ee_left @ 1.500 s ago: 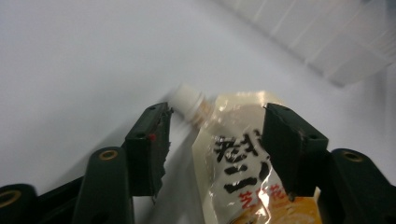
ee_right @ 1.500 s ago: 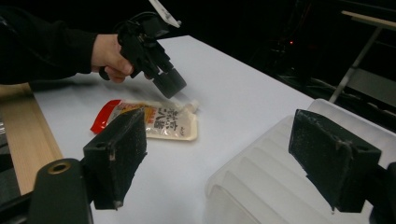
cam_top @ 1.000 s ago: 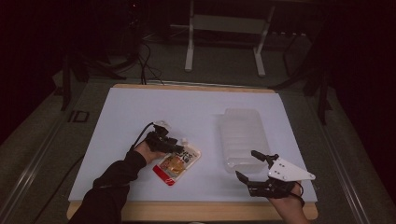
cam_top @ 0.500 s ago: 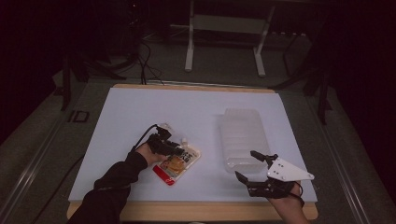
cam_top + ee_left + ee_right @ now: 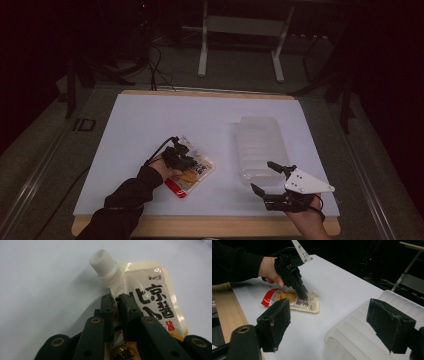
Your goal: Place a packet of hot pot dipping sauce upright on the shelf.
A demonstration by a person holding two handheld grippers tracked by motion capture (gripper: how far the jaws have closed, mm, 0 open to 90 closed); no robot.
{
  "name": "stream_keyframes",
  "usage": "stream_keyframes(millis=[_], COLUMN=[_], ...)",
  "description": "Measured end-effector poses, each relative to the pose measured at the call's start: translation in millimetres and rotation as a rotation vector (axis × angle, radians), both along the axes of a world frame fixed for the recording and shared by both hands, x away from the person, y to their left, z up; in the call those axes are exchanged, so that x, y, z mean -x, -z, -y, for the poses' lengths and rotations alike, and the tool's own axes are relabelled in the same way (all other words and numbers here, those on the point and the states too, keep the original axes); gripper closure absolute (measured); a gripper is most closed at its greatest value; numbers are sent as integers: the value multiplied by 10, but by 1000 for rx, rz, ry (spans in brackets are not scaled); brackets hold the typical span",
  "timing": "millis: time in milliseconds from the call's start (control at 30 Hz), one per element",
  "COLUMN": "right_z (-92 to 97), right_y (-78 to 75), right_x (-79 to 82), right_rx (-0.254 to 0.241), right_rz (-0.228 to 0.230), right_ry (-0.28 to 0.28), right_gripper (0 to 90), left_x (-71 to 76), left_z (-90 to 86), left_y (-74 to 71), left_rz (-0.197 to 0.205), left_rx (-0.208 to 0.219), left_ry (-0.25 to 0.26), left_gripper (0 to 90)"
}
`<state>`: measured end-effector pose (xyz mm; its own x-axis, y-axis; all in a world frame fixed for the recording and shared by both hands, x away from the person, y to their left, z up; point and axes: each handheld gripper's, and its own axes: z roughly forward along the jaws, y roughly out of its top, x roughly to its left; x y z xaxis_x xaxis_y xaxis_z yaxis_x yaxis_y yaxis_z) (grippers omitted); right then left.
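Plastic sauce pouch (image 5: 152, 302), pinched below its cap in my left gripper (image 5: 117, 305), lies unlifted on the bench (image 5: 150, 120); my right gripper (image 5: 337, 322) gapes empty beside the tub (image 5: 260, 145).

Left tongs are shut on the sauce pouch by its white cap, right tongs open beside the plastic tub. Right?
Not by the cap. The left tongs pinch the pouch just below the cap, on the film, as the left gripper view shows. The right tongs are open beside the tub.
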<state>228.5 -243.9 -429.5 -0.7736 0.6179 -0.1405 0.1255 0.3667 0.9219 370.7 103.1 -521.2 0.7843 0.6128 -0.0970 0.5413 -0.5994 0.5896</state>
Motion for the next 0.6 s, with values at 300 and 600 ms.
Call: stream_keyframes(millis=[300,600], right_z=[7,35], right_y=[-5,-17], right_x=[0,-8], right_rx=[-2,-14], right_rz=[0,-6], right_ry=[4,16], right_gripper=[217,210], left_x=[46,80], left_z=[-31,-49], left_y=[37,-22], left_rz=[10,46], left_rx=[53,87], left_ry=[-58,-14], left_gripper=[895,900])
